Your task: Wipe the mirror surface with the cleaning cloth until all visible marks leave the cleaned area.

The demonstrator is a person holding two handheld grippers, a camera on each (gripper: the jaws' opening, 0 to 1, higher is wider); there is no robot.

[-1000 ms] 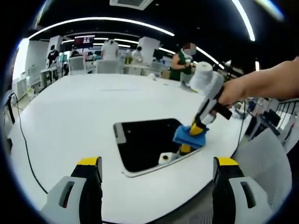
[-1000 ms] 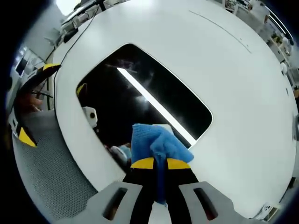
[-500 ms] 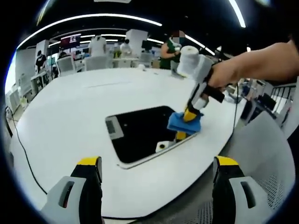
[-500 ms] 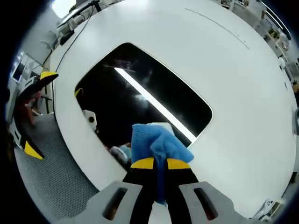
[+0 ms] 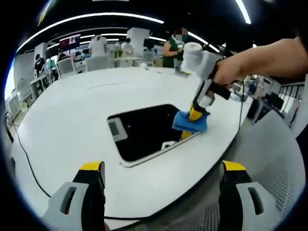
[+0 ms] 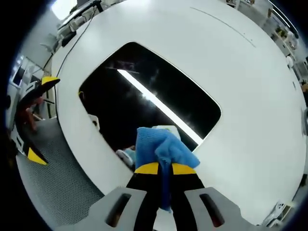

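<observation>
A large white oval table carries a dark rectangular white-framed mirror lying flat near its edge. The yellow-tipped right gripper pinches a blue cleaning cloth, pressed on the mirror's corner. The left gripper, jaws spread wide and holding nothing, hovers well apart.

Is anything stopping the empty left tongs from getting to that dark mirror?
Probably not: the left tongs hang open with bare white table between them and the mirror; the right tongs occupy only its far corner.
</observation>
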